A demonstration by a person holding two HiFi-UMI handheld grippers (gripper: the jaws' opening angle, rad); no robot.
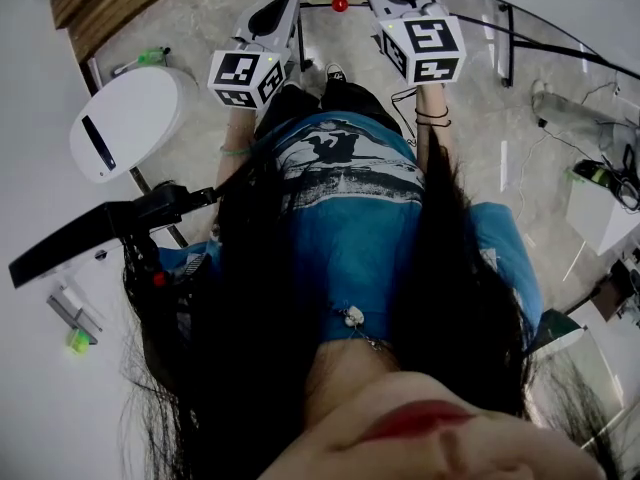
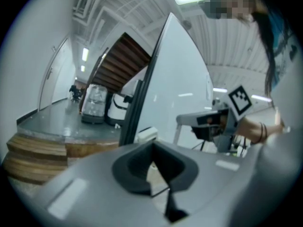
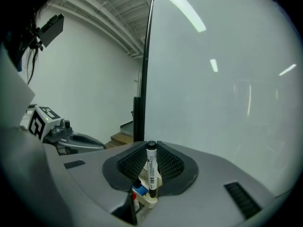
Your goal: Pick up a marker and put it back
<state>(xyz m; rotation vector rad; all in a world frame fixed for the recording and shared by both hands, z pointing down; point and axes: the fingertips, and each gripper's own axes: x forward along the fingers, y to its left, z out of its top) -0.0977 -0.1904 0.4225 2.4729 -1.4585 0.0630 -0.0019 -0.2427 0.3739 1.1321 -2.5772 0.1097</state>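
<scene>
1. Right gripper view: R gripper [image 3: 151, 146] jaws closed on a black marker [image 3: 151, 167], mesh pads touching it on both sides, bottom centre of frame
2. Marker stands upright, one end up betw. the jaw tips, lower end in a cream holder [image 3: 147, 201] just below the jaws; a blue cap [image 3: 138, 191] sits in the holder just left of it
3. Whiteboard [image 3: 227, 79] fills most of the right side; its dark post [image 3: 138, 117] runs up the centre; L gripper [image 3: 71, 140] shows at mid left
4. Left gripper view: L gripper jaw tips together, nothing held; only a thin wedge of background shows betw. the pads, lower centre
5. Same view: R gripper at mid right w/ its cube [image 2: 240, 100] above it, whiteboard seen edge-on up the centre, wooden steps [image 2: 33, 150] at lower left
6. Head view: both grippers at top of frame, L at left, R at right; holder w/ blue & red bits at top centre betw. them; the marker itself can't be made out here; blue shirt [image 1: 360, 208] fills the middle
</scene>
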